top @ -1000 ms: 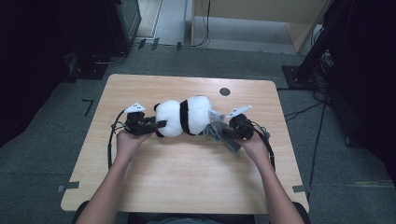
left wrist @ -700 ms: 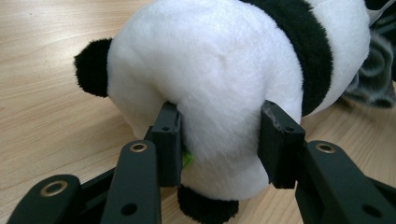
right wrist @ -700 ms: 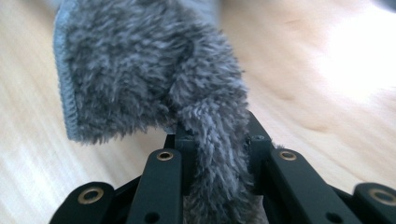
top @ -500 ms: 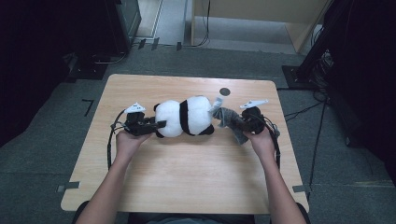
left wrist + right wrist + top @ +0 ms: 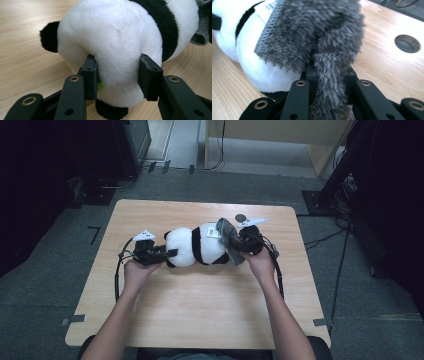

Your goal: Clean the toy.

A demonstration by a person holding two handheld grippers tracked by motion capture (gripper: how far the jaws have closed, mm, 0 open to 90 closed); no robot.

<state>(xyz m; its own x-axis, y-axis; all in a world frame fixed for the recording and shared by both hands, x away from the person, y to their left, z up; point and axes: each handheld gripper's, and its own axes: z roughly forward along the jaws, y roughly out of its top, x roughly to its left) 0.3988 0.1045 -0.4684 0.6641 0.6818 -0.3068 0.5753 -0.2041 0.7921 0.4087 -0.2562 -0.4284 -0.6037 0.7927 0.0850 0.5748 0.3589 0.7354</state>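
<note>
Toy: plush panda (image 5: 195,246) lying mid-table (image 5: 150,320).
Left gripper (image 5: 120,75): clamped on panda's white end.
Right gripper (image 5: 329,75): clamped on grey fuzzy garment (image 5: 317,32) at panda's other end.
Handling: likely light, soft, compressible; grip thick folds.

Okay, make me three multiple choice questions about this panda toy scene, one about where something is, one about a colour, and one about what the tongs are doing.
1. Where does the round hole in the table lie?
A. Beyond the right tongs, near the far edge
B. Under the panda's head
C. At the near edge

2. What colour is the furry cloth in the right tongs?
A. Red
B. Grey
C. Yellow

3. What are the left tongs doing?
A. Hanging open above the table
B. Lying on the floor
C. Squeezing the toy panda

Answers: 1 A, the high view shows the hole past the right tongs; 2 B, the right gripper view shows grey fur; 3 C, the left gripper view shows both jaws pressed into the white plush.
</note>
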